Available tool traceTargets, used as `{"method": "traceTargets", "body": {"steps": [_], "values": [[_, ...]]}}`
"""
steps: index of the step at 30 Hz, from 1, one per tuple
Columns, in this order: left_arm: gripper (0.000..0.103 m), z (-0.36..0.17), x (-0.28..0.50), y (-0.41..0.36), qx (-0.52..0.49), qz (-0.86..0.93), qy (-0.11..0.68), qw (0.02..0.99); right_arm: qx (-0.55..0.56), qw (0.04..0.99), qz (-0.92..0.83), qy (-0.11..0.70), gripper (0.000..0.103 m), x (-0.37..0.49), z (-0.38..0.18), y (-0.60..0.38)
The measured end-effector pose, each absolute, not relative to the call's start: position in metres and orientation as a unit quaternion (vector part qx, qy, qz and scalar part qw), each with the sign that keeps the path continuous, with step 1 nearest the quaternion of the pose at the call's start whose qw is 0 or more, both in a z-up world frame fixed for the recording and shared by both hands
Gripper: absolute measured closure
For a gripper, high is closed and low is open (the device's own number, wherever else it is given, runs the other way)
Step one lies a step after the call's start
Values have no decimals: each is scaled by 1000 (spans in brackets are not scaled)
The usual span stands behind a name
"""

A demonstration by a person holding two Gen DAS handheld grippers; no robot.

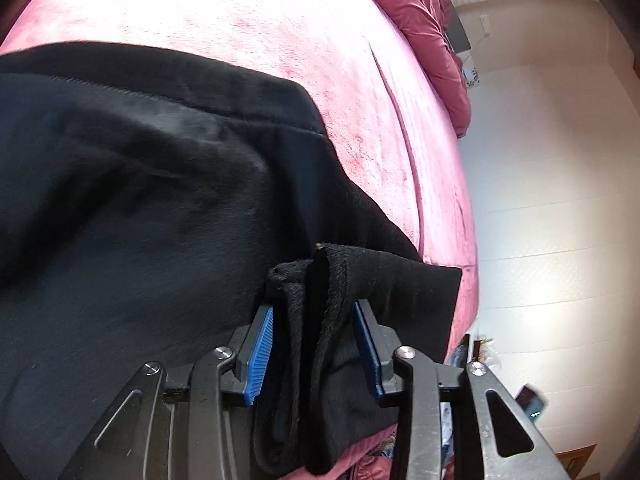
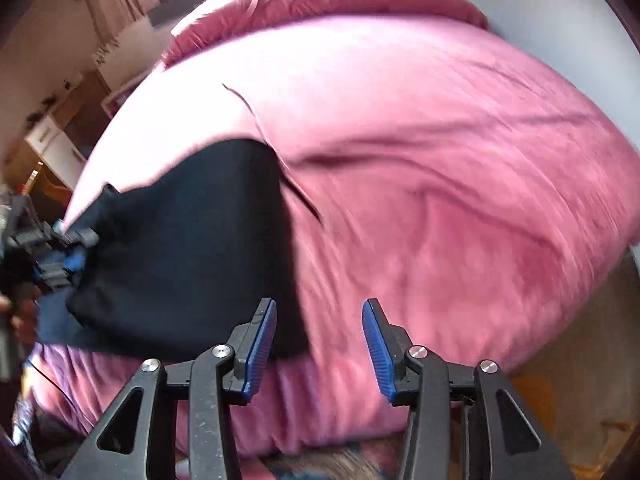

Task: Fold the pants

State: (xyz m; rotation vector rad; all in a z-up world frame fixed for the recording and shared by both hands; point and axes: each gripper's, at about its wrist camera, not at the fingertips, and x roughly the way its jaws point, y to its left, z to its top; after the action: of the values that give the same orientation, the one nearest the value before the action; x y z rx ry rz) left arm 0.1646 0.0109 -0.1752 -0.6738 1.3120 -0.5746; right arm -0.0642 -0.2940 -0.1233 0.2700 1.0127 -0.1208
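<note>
Black pants (image 1: 160, 200) lie folded on a pink bed cover (image 1: 320, 60). My left gripper (image 1: 314, 312) has bunched edges of the pants between its blue pads, which stand apart around the cloth without clearly pinching it. In the right wrist view the pants (image 2: 192, 248) lie at the left on the bed cover (image 2: 440, 200), and the left gripper (image 2: 76, 252) shows at their left edge. My right gripper (image 2: 320, 320) is open and empty, just right of the pants' near corner, above the bed's front edge.
A crumpled pink duvet (image 1: 424, 28) lies at the head of the bed. A pale floor (image 1: 540, 200) runs along the bed's side, with small items (image 1: 530, 400) on it. Wooden furniture (image 2: 52, 144) stands at the left in the right wrist view.
</note>
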Motion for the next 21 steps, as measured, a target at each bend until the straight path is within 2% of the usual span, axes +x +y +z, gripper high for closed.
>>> {"method": "traceTargets", "body": {"steps": [2,3,8,12,16,21], "values": [[88,-168,164,2,-285,-275,578,714,131,872,-40,471,57,-46,-114,-285],[90,-164,164,-3,-273,-277,573,721,130,876,-29,463,57,-34,-111,-278],[92,-129,150,-15,-209,-297,522,772,117,890,5,442,58,15,-107,-251],[92,-115,139,-31,-161,-310,497,794,103,880,2,463,58,47,-123,-244],[92,-136,141,-40,-120,-282,527,793,95,858,-17,504,61,61,-154,-247],[92,-169,147,-38,-140,-249,548,786,36,876,-38,479,61,52,-164,-228]]}}
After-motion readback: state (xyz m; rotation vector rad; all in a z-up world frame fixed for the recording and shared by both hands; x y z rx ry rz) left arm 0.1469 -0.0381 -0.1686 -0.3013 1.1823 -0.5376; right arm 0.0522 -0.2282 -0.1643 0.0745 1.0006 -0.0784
